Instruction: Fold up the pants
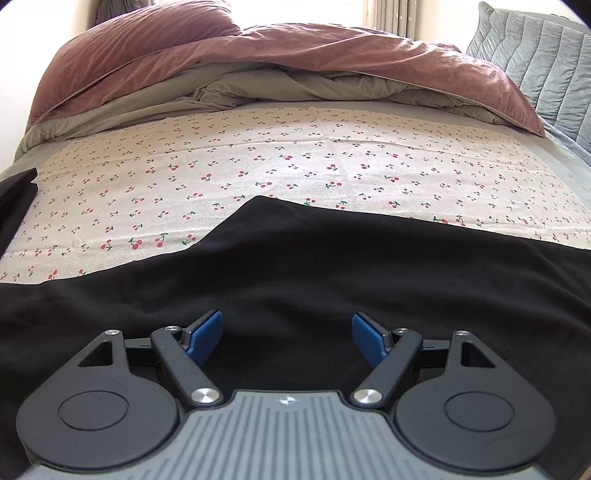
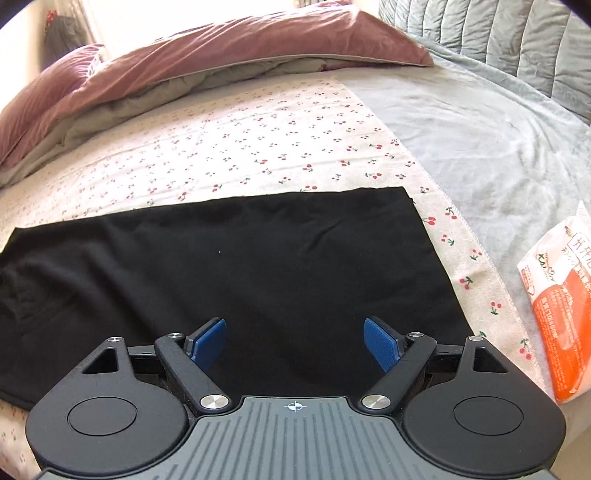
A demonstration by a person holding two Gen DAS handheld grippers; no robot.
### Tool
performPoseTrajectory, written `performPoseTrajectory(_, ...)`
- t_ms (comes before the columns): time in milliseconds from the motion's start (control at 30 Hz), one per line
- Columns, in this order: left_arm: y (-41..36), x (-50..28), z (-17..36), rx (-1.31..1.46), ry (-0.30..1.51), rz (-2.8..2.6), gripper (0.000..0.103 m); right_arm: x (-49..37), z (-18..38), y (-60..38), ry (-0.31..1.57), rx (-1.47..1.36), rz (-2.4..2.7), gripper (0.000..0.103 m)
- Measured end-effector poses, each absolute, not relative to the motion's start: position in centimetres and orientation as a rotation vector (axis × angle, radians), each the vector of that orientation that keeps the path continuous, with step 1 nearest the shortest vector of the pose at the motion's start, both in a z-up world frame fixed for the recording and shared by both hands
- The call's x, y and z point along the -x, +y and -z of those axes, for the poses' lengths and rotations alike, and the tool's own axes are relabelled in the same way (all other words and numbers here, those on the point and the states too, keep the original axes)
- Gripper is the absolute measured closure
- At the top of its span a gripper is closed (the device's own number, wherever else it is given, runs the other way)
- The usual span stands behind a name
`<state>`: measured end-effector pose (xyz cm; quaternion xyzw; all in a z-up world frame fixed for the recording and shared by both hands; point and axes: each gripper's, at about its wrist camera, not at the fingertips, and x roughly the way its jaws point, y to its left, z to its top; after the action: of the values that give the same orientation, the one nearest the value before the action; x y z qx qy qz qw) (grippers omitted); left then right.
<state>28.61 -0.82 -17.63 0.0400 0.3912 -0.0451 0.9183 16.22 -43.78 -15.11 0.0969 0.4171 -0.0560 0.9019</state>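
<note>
Hovering over black pants (image 2: pixel 236 266) spread flat on cherry-print sheet (image 1: pixel 258 162). Left gripper (image 1: pixel 287 334) and right gripper (image 2: pixel 294 341) both spread wide, empty. Likely between folds; next: pinch hem edge (image 2: pixel 417 229), carry across.

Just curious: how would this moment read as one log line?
stage: pre-grasp | left claw: open, empty | right claw: open, empty | black pants: flat on cherry-print sheet

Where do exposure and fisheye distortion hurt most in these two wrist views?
Left wrist: window blown out white; black pants crushed, folds barely readable; cherry-print sheet bows into an arc. Right wrist: top-left corner overexposed; pants show faint wrinkles only; orange packet stretched at the edge. Both look sharp.
</note>
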Motion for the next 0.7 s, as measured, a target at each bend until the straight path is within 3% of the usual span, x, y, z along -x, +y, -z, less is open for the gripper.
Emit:
performPoseTrajectory(167,-2.2,-29.0,18.7,-0.117,0.836,0.144,0.030,-21.1,15.1,-42.6,0.839,-0.214,0.112,0.020)
performPoseTrajectory(267,-2.5,-29.2,19.2,-0.141,0.829,0.131,0.025,-24.3,15.7,-41.6,0.844,-0.231,0.055,0.020)
performPoseTrajectory(433,-2.2,-29.2,19.3,-0.127,0.832,0.132,0.023,-28.6,17.1,-40.4,0.891,-0.108,0.115,0.019)
performPoseTrajectory(700,-1.1,-29.0,18.9,-0.108,0.845,0.127,0.023,-29.3,17.9,-47.0,0.859,-0.231,0.389,0.019)
